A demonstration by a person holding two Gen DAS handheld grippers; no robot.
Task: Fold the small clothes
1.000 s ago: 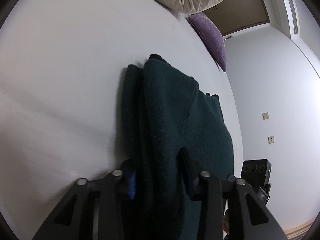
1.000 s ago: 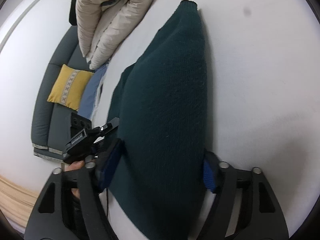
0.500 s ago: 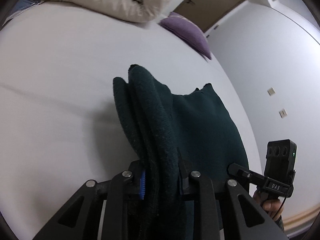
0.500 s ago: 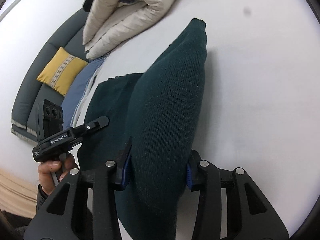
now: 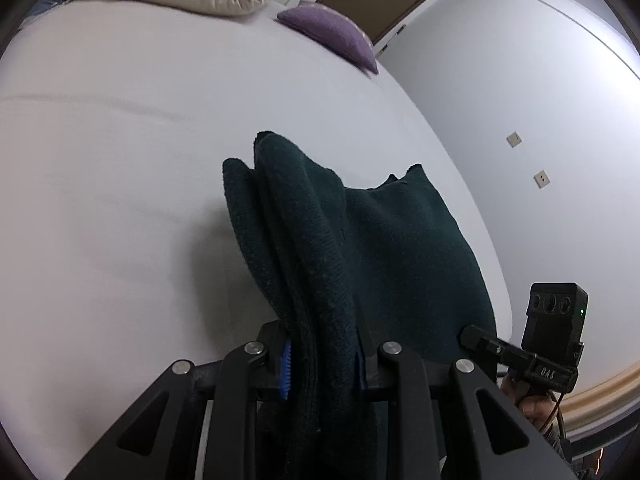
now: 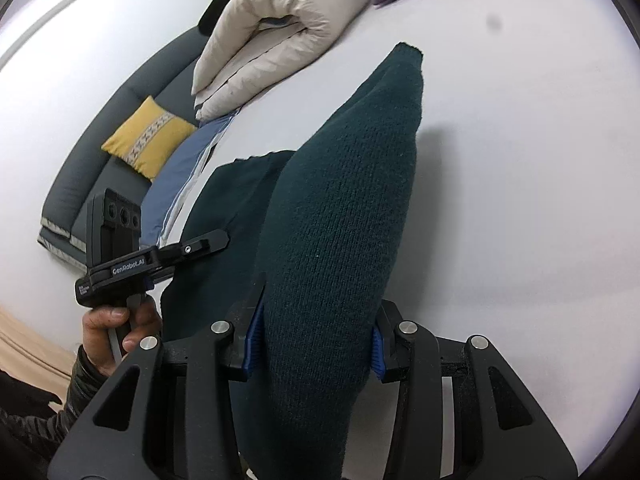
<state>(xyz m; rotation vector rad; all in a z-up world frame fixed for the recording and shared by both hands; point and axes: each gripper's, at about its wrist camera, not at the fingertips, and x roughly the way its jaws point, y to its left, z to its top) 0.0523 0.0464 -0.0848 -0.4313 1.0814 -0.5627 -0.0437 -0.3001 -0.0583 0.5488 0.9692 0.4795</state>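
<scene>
A dark green knitted garment (image 5: 360, 248) lies folded on the white bed (image 5: 120, 160). My left gripper (image 5: 322, 364) is shut on its near left edge, bunching several layers between the blue pads. My right gripper (image 6: 314, 344) is shut on the garment's (image 6: 340, 208) near right edge, which rises as a thick fold. Each gripper shows in the other's view: the right one in the left wrist view (image 5: 480, 340), the left one in the right wrist view (image 6: 212, 240). The near hem is hidden behind the fingers.
A folded beige duvet (image 6: 280, 36) and a purple pillow (image 5: 332, 36) lie at the far side of the bed. A grey sofa (image 6: 76, 184) with a yellow cushion (image 6: 148, 140) stands beyond the left bed edge. A wall is to the right.
Both grippers went from open around the garment's edges to shut on them. The edges have lifted off the bed and both views have tilted up.
</scene>
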